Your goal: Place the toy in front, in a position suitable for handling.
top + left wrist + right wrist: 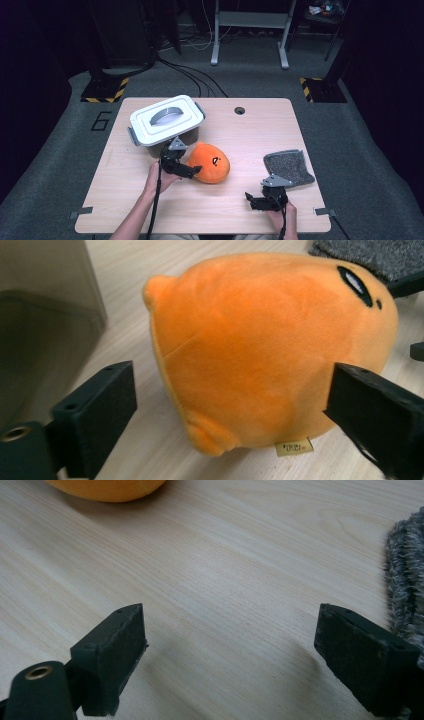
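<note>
An orange plush toy (210, 162) with a small black mark on it lies on the wooden table (225, 210) near the middle. My left gripper (192, 172) reaches it from the left. In the left gripper view the plush toy (260, 340) sits between the two black jaws of the left gripper (235, 410): the left jaw stands apart from it and the right jaw is at its side, so the gripper is open. My right gripper (252, 200) rests near the table's front edge, open over bare wood (230, 655), with the plush toy (105, 487) far ahead.
A grey box with a white handled lid (167, 120) stands just behind the left gripper; its wall (45, 315) is close on that gripper's left. A grey fuzzy cloth (289, 167) lies at the right, beside the right gripper (407, 580).
</note>
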